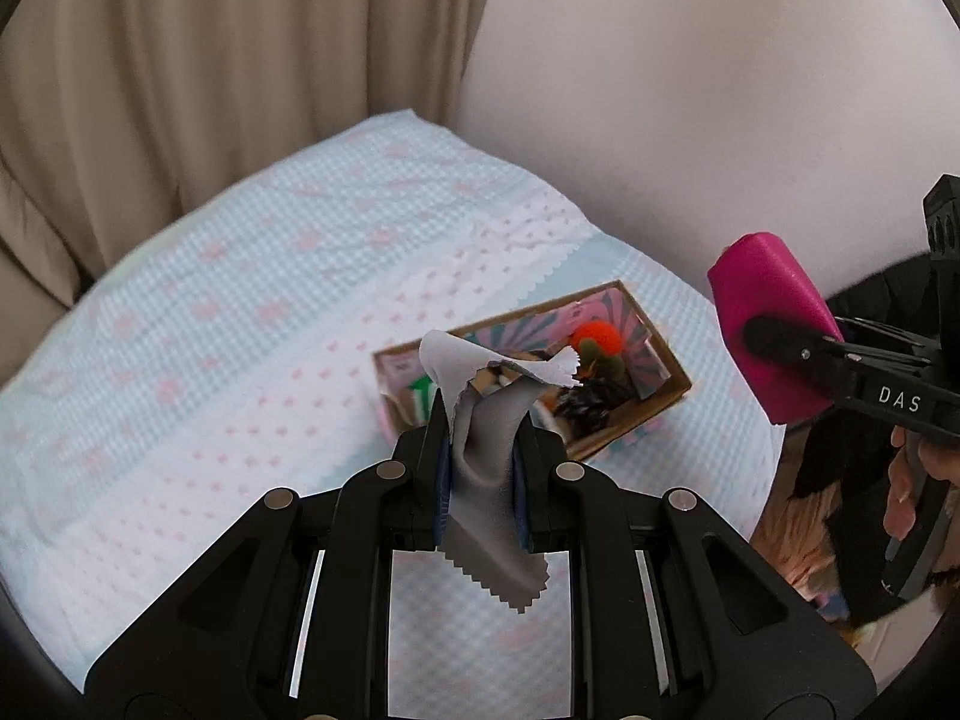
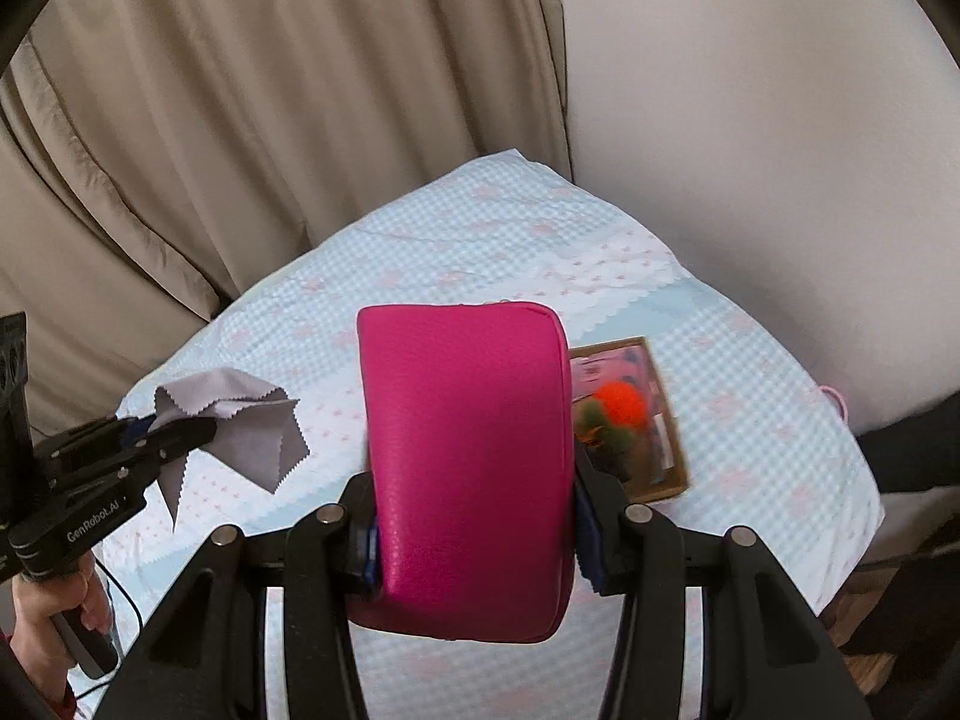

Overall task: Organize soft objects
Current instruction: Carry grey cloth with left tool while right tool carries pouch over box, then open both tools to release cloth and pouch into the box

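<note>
Your table (image 1: 198, 312), draped in a pale blue and pink checked cloth, sits against a beige curtain (image 1: 180, 60) and a plain wall, and both of your claws hang above it with something soft in each. The biggest item is the pink pouch (image 2: 465, 468): your right claw (image 2: 474, 531) is clamped across its width, with the pouch standing up between the fingers and blocking much of that camera's view. Behind and just to the right of it lies the open cardboard box (image 1: 651, 405), already holding an orange pompom (image 1: 600, 341) and some darker, blurred soft bits you cannot make out. Your left claw (image 1: 480, 480) is pinched on a thin grey cloth (image 1: 486, 438) with zigzag edges, which droops loosely above and below the fingers, and in the left wrist view it hangs in front of the box. You look to be mid-carry, bringing both things toward the box. The next move likely calls for one claw at a time: lower the cloth over a free part of the box before letting go, since it will flutter and drape, then angle the bulky pouch so it fits without crushing the pompom.
</note>
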A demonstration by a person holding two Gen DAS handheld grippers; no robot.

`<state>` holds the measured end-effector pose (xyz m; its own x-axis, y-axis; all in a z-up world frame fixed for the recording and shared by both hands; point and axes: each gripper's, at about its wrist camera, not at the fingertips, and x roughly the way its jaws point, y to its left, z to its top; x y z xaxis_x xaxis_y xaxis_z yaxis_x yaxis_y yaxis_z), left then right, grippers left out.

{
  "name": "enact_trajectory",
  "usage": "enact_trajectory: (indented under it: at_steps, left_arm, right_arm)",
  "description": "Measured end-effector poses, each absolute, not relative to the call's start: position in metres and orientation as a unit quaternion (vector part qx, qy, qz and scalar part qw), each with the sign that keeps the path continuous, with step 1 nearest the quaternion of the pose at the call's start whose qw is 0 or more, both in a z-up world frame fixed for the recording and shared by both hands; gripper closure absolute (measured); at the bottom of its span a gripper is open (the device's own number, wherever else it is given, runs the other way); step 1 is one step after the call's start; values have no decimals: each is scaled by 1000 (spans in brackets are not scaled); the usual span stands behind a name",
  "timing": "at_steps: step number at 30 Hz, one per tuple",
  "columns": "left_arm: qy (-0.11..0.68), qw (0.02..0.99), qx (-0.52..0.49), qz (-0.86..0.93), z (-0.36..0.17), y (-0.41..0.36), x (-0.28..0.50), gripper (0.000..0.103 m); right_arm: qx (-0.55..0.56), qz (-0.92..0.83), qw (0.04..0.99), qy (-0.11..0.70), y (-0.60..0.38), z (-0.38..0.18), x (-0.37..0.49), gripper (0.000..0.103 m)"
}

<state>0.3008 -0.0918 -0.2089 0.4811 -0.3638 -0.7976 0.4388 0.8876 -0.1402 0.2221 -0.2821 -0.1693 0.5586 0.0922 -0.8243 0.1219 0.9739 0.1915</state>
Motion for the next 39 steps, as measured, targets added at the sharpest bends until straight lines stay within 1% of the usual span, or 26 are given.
enact_trajectory:
  at_steps: [4,9,14,18,24,29,31,32,33,34,35,36,37,38,39]
  left_arm:
    - [469,858,22,-210,-231,-121,316,89]
    - [492,852,3,-177,-267,-156,347,89]
    - [518,842,0,-150,-302,-182,372,89]
    - [541,831,11,-127,-329,-196,393,89]
    - [564,820,1,-97,-353,-202,413,89]
    - [577,811,18,-95,-364,-210,419,89]
    - [585,806,25,-86,-366,-212,420,88]
    - [589,803,26,-85,-366,-214,420,88]
    - [592,800,24,-89,-366,-214,419,88]
    - [594,799,21,-92,-367,-214,418,87]
    - [597,796,15,-96,-368,-213,417,85]
    - [600,794,10,-98,-368,-212,416,73]
    - [601,794,10,-97,-369,-212,415,29]
    - [598,795,15,-97,-369,-212,413,0]
    - [591,801,20,-97,-367,-213,410,0]
  right_arm:
    - [108,7,868,484,-318,-184,240,59]
    - [93,34,855,509,-352,-218,269,58]
    - [97,50,834,541,-371,-263,295,58]
    - [103,55,822,557,-378,-286,305,58]
    - [107,68,805,580,-377,-314,316,58]
    - [124,63,793,594,-378,-337,318,57]
    - [128,60,786,602,-378,-345,319,54]
    - [128,61,784,605,-377,-347,319,47]
    - [128,63,783,605,-376,-349,318,36]
    - [127,68,785,602,-375,-349,317,28]
    - [119,75,789,598,-373,-348,314,11]
    - [111,79,790,598,-371,-348,311,1]
    - [100,84,791,598,-368,-348,308,0]
    - [87,89,792,598,-365,-348,305,1]
    - [79,93,795,594,-364,-348,302,1]
